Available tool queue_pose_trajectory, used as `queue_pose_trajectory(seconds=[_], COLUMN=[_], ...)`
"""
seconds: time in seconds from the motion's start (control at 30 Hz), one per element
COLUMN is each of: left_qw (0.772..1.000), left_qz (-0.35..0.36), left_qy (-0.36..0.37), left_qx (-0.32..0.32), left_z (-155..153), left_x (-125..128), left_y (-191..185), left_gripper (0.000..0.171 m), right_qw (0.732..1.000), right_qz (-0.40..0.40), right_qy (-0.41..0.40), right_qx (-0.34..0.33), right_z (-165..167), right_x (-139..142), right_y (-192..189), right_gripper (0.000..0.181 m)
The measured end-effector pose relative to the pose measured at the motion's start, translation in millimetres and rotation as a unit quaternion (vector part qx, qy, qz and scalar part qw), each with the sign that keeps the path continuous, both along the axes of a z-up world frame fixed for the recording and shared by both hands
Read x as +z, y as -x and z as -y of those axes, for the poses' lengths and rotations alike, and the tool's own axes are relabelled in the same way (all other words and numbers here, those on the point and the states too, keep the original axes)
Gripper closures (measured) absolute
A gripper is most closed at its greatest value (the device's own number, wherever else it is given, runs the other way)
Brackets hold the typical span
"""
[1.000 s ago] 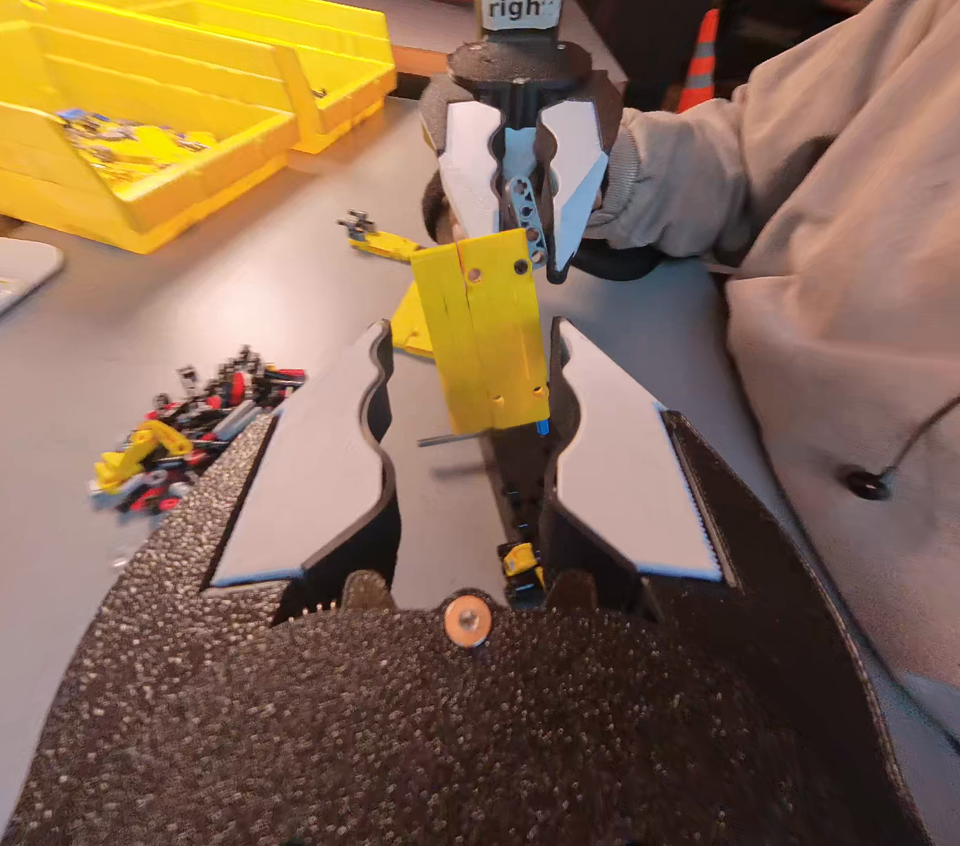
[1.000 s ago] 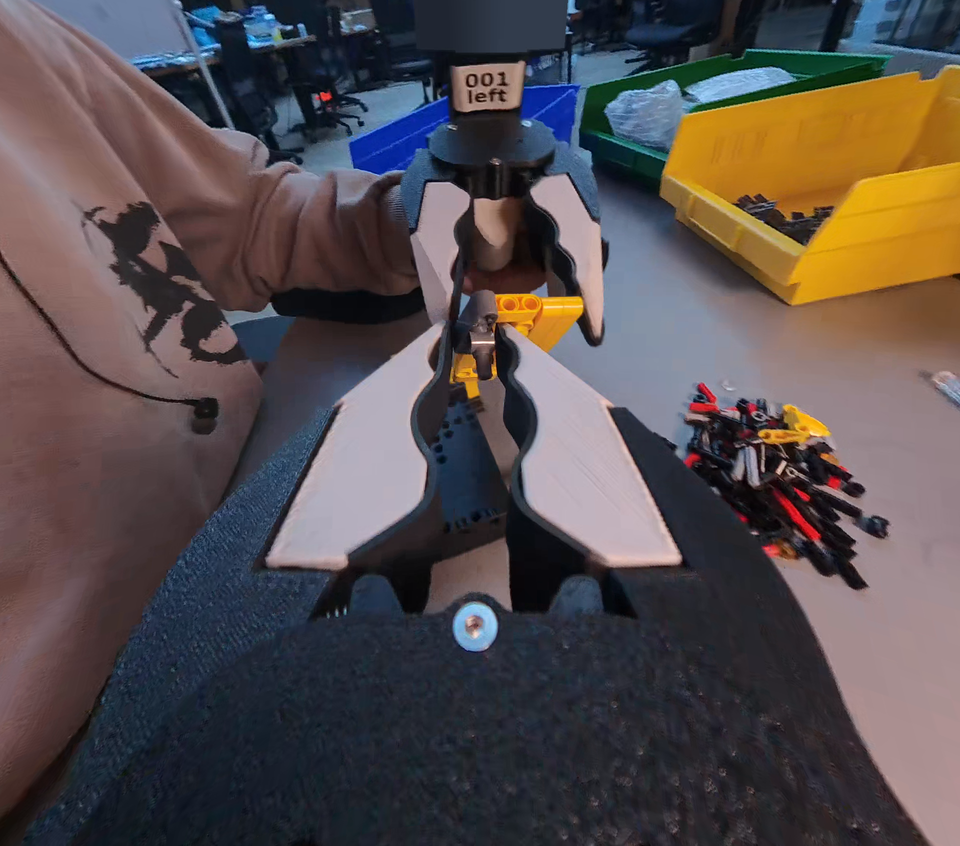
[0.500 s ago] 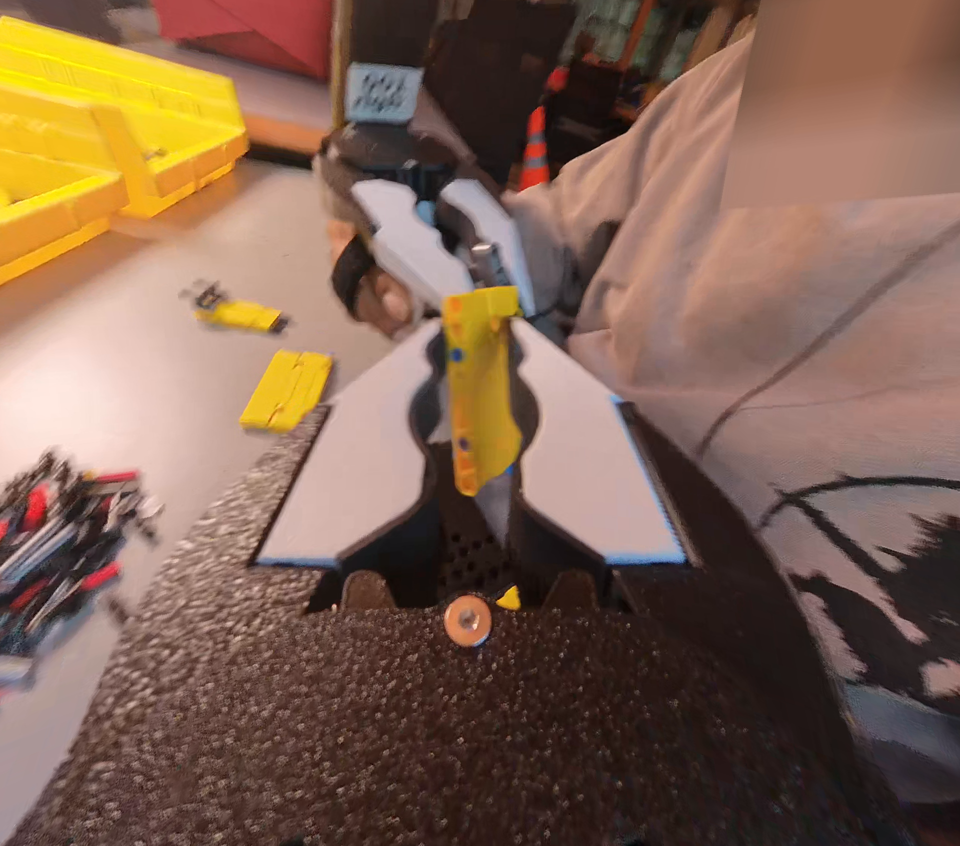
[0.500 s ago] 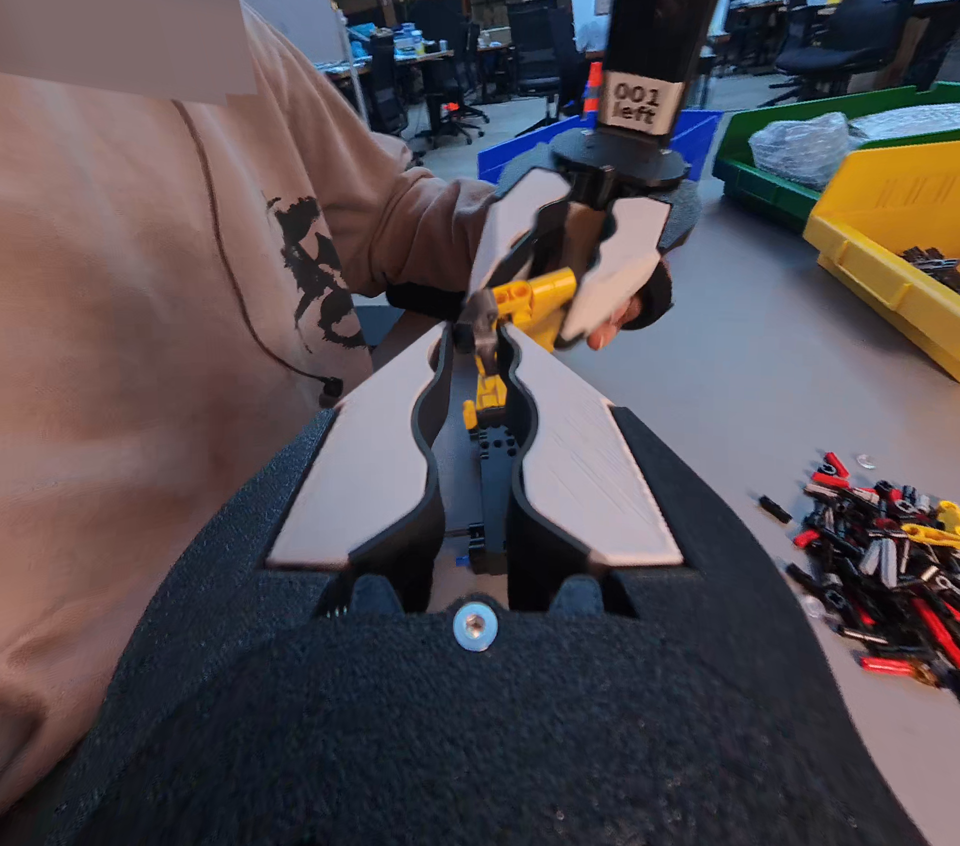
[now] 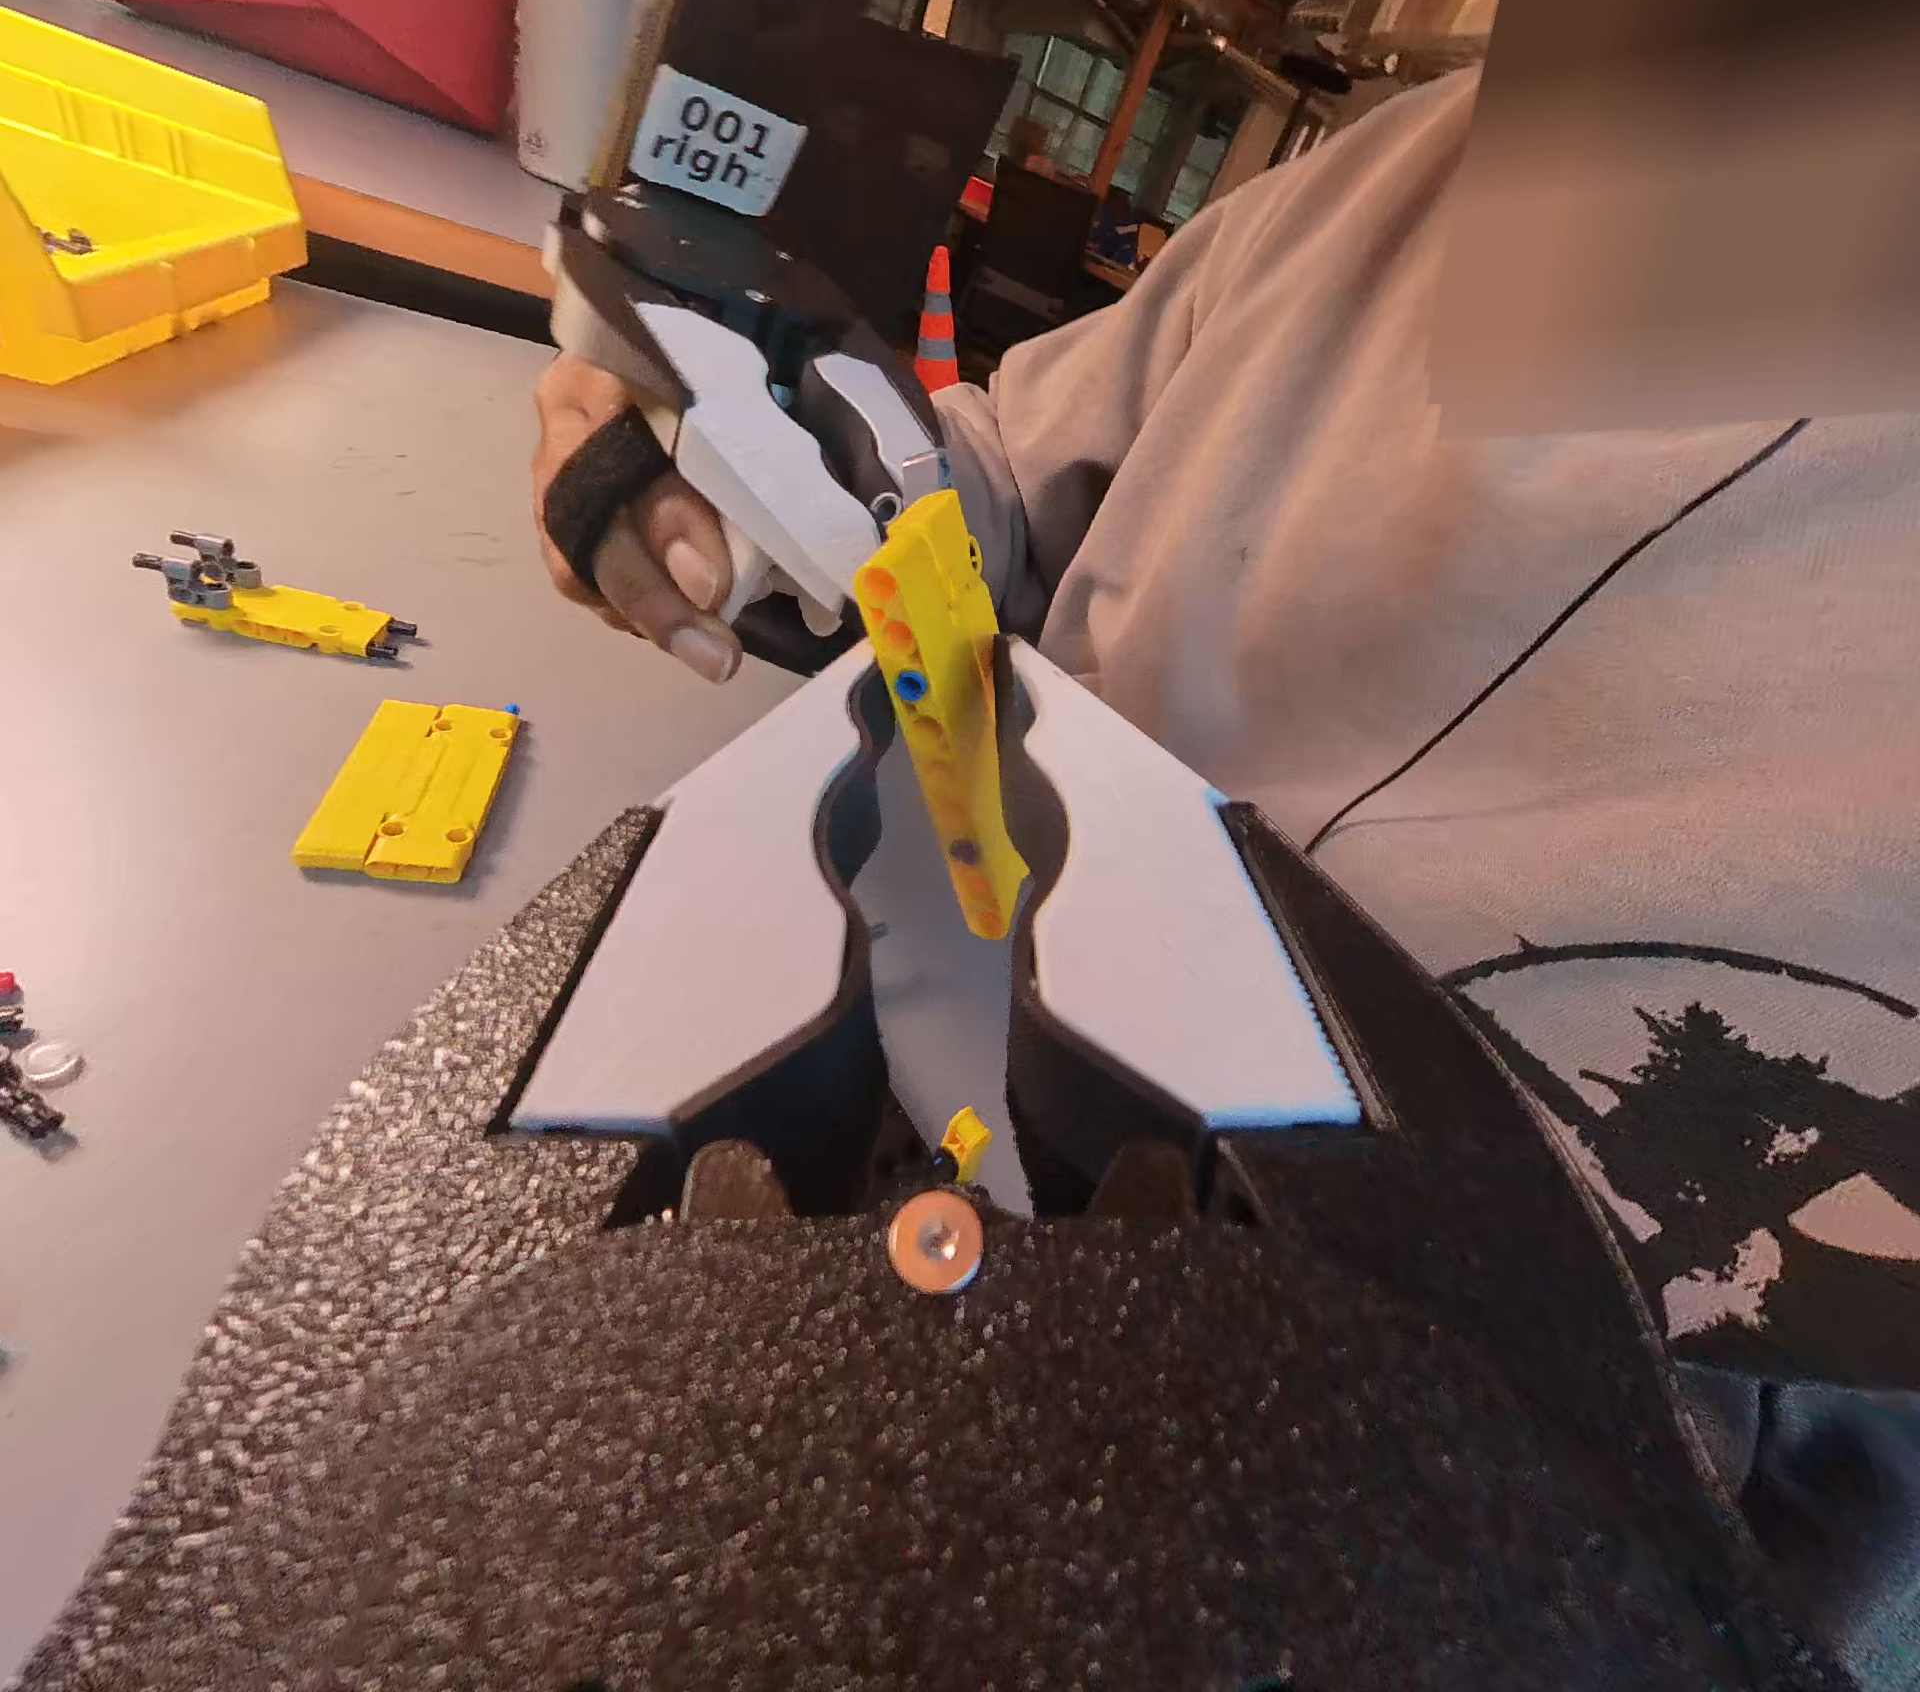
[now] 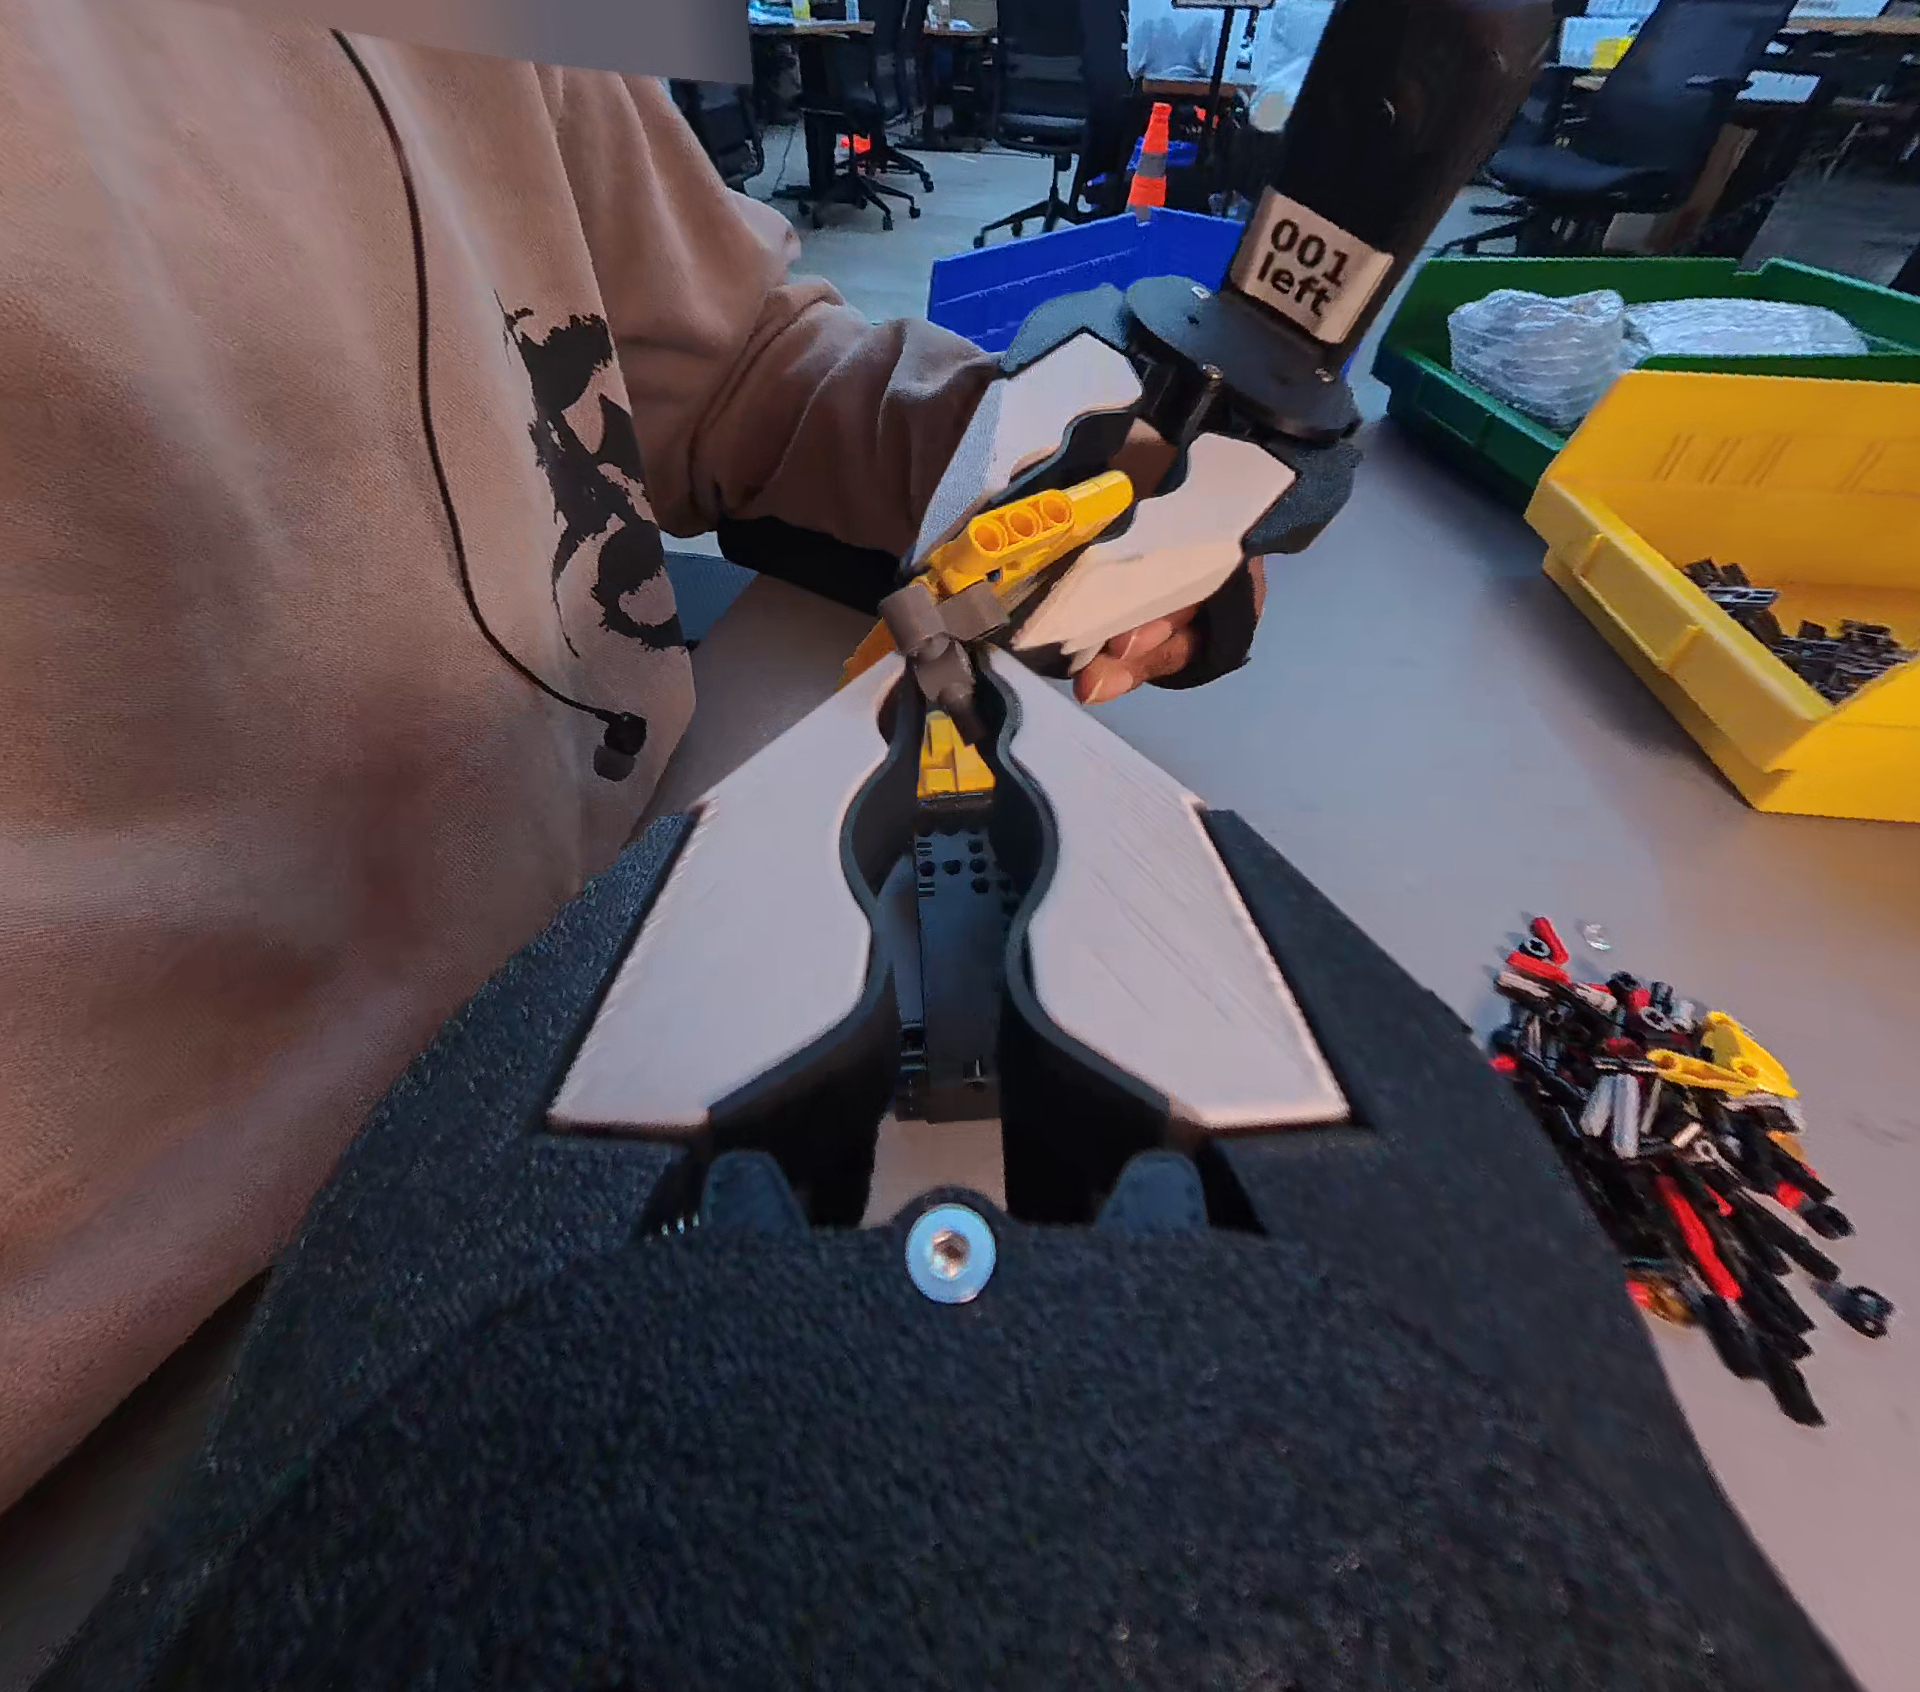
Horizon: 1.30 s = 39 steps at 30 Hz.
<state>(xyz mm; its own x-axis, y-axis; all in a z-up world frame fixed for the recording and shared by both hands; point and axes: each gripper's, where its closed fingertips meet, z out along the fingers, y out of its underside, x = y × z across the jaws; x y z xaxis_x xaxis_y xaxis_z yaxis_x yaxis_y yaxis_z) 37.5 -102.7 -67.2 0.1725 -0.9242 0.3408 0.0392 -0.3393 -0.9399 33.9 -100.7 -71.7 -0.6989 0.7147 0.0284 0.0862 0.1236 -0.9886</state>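
Since one second ago both grippers have lifted away from the worktop [image 5: 343,437] and tilted toward the person's chest, and the yellow panel [image 5: 951,707], which then showed its broad face, is now seen along its thin edge. The left gripper [image 5: 940,676] is closed on this yellow panel; the panel's long axis runs forward along the fingers and rises a little past their tips. The right gripper [image 6: 951,686] is closed on a small grey connector piece [image 6: 935,634], with a black and yellow assembly [image 6: 951,873] lying between its fingers behind the tips. The two grippers face each other tip to tip: the far end of the panel meets the grey connector just ahead of each gripper, so both are equally near to the joint. To the left of the left gripper, a second yellow panel [image 5: 410,795] and a small yellow and grey assembly [image 5: 275,603] lie flat on the worktop, well apart from it. To the right of the right gripper lies a pile of loose small parts [image 6: 1673,1123], and farther off a yellow bin [image 6: 1662,603].
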Motion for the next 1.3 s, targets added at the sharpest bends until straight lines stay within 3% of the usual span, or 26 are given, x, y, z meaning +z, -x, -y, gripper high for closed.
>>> queue_pose_trajectory(seconds=[0.1,0.13,0.2,0.4,0.6,0.73,0.83,0.93,1.13,1.17,1.3], left_qw=[0.999,0.998,0.997,0.99,0.981,0.966,0.965,0.968,0.967,0.966,0.968], left_qz=[0.028,0.038,0.044,0.074,0.1,0.163,0.165,0.159,0.157,0.155,0.154], left_qy=[0.041,0.047,0.067,0.121,0.164,0.193,0.19,0.181,0.18,0.183,0.175], left_qx=[0.004,0.006,0.014,0.018,0.027,0.057,0.074,0.07,0.091,0.096,0.097], left_z=[-7.1,-8.8,-14.1,-22.2,-28.7,-40.0,-43.4,-39.6,-43.0,-44.2,-43.4], left_x=[1.0,1.1,-1.9,-5.2,-6.5,2.3,3.0,7.3,8.8,6.8,7.7], left_y=[4.6,5.5,7.1,12.0,11.2,18.2,17.7,15.0,23.2,23.1,24.7], left_gripper=[0.162,0.166,0.166,0.166,0.166,0.166,0.166,0.163,0.158,0.165,0.166], right_qw=[0.997,0.99,0.974,0.924,0.883,0.887,0.895,0.915,0.887,0.884,0.886], right_qz=[-0.024,-0.035,-0.055,-0.106,-0.119,-0.109,-0.103,-0.098,-0.112,-0.114,-0.1], right_qy=[-0.053,-0.095,-0.175,-0.323,-0.414,-0.381,-0.335,-0.28,-0.347,-0.353,-0.343], right_qx=[-0.047,-0.094,-0.131,-0.176,-0.186,-0.238,-0.276,-0.273,-0.284,-0.283,-0.297], right_z=[-9.9,-21.3,-32.5,-42.0,-44.5,-54.9,-62.0,-60.4,-60.8,-60.0,-59.7], right_x=[0.9,-0.6,-3.5,-0.1,-5.4,1.1,3.8,6.6,4.8,4.9,5.6], right_y=[5.6,12.4,14.2,11.6,11.4,19.1,27.1,30.0,33.2,33.2,35.2], right_gripper=[0.173,0.162,0.164,0.165,0.169,0.169,0.17,0.17,0.17,0.171,0.171])
